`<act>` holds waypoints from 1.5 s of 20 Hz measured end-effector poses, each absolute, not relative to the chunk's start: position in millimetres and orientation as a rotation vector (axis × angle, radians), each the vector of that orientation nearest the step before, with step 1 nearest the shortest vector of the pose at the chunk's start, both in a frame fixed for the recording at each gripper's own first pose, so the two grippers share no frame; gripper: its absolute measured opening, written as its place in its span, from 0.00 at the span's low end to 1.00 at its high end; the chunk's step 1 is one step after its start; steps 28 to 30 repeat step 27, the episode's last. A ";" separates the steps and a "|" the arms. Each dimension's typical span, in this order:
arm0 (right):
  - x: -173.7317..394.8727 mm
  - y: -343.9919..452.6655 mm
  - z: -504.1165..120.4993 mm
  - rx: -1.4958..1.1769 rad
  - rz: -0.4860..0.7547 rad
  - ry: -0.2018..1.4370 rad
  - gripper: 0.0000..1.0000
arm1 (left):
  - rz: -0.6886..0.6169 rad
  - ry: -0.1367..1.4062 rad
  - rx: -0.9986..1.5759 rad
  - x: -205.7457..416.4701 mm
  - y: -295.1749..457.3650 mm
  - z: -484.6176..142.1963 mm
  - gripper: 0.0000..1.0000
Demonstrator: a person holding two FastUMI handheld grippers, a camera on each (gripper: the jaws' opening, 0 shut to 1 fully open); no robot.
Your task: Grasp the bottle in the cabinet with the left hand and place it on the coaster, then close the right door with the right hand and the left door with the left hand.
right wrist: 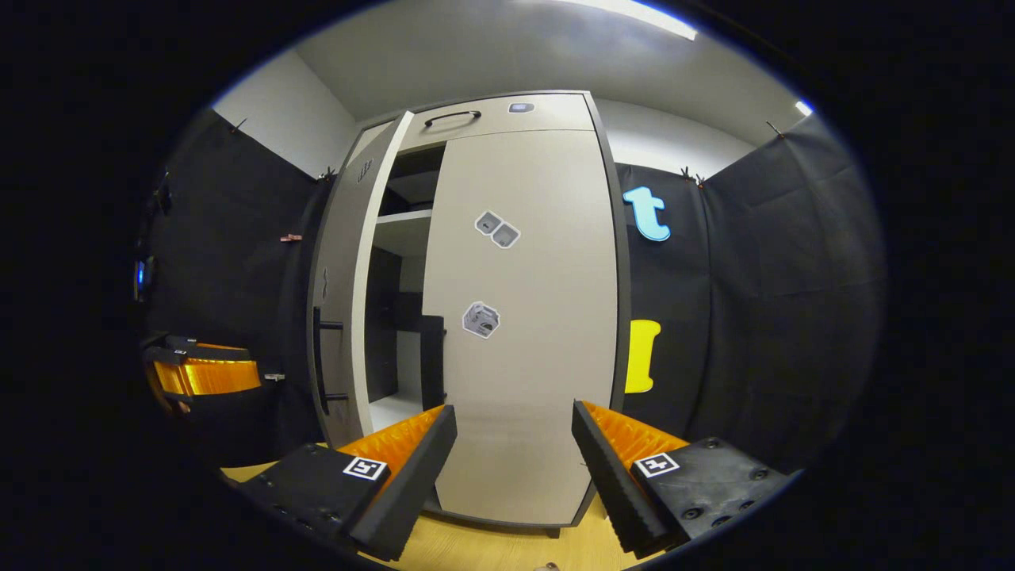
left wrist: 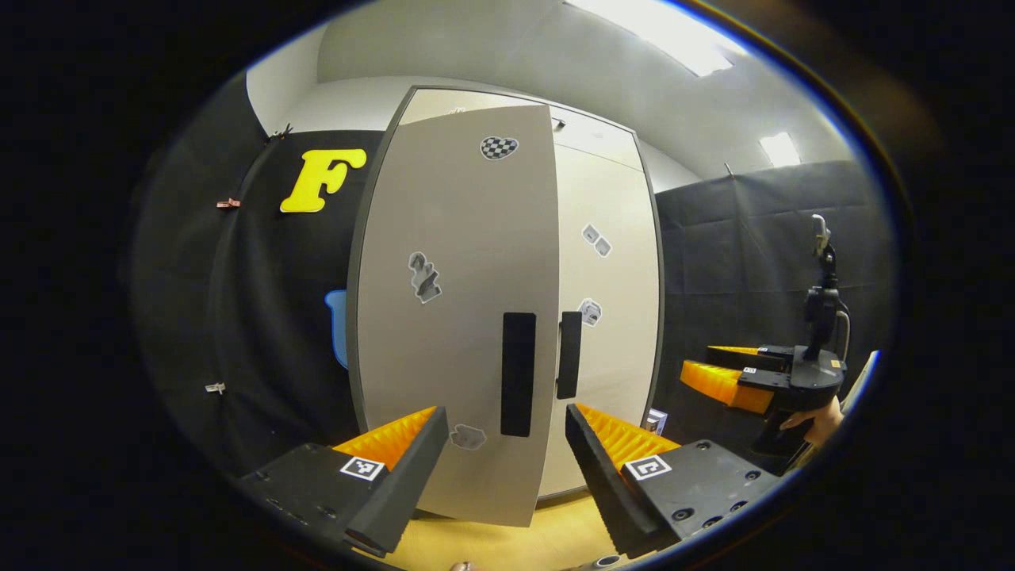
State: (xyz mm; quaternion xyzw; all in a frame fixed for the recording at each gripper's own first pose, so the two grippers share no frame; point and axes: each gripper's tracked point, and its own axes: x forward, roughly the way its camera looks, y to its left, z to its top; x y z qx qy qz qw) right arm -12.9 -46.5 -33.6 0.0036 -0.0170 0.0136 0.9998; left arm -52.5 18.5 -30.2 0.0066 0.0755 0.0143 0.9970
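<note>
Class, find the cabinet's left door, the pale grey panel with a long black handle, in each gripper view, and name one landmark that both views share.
Left gripper view: the left door fills the centre, swung partly open, its black handle near its right edge.
Right gripper view: the left door stands left of centre, seen nearly edge-on and ajar, its handle sticking out.
Shared landmark: the closed right door with grey stickers.

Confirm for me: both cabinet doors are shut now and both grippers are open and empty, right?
Not quite. The right door is shut, but the left door is ajar: the right gripper view shows shelves through the gap between them. The rest holds: the left gripper and the right gripper are open and empty.
</note>
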 end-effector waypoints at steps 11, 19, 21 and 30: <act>-23.5 -58.4 -31.1 -0.004 -0.015 -0.035 0.97 | 0.018 0.144 -0.008 -53.9 14.2 -29.8 0.94; -21.6 -56.3 -32.7 -0.007 -0.012 -0.030 0.97 | 0.015 0.139 -0.028 -51.5 13.0 -31.8 0.94; -20.9 -56.1 -31.8 -0.009 -0.013 -0.034 0.97 | 0.008 0.140 -0.030 -52.1 14.4 -31.8 0.94; -18.8 -56.4 -32.5 -0.009 -0.015 -0.032 0.97 | 0.004 0.139 -0.033 -50.1 14.7 -33.7 0.95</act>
